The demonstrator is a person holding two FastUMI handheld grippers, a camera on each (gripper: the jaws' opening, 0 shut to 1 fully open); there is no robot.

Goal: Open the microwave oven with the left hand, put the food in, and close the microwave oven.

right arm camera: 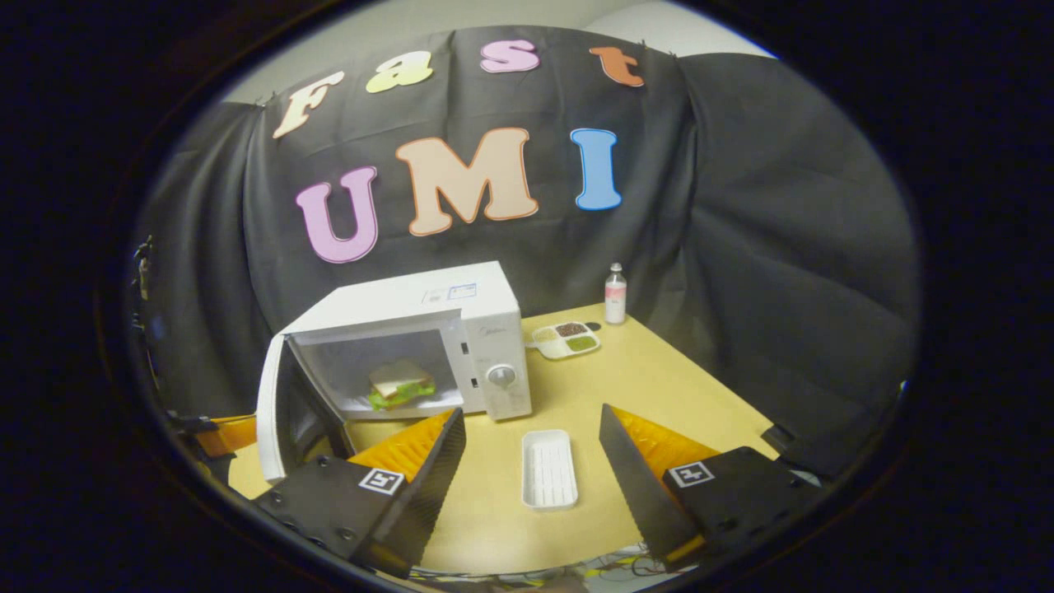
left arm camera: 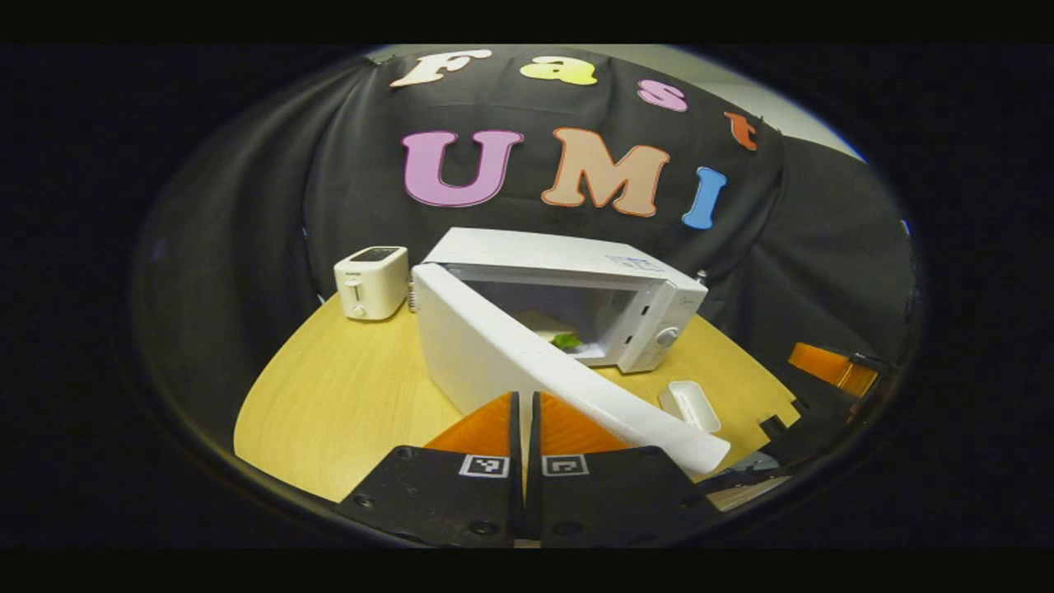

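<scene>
One sandwich (right arm camera: 401, 384) sits inside the one microwave (right arm camera: 486, 329), which stands at the back of the wooden table (right arm camera: 659, 387) with its door (left arm camera: 527, 362) swung wide open. One empty white tray (right arm camera: 549, 469) lies in front of it. Left gripper (left arm camera: 524, 412) has its fingers pressed together just beside the door, gripping nothing. Right gripper (right arm camera: 531, 428) is spread apart over the tray. Also one toaster (left arm camera: 371, 282), one bottle (right arm camera: 615, 294), one three-part dish (right arm camera: 565, 339).

A white toaster (left arm camera: 371, 282) stands far left on the wooden table (left arm camera: 346, 395). Near centre lies an empty white tray (right arm camera: 549, 469); far right, a sectioned dish (right arm camera: 565, 338) beside a small bottle (right arm camera: 615, 294).
</scene>
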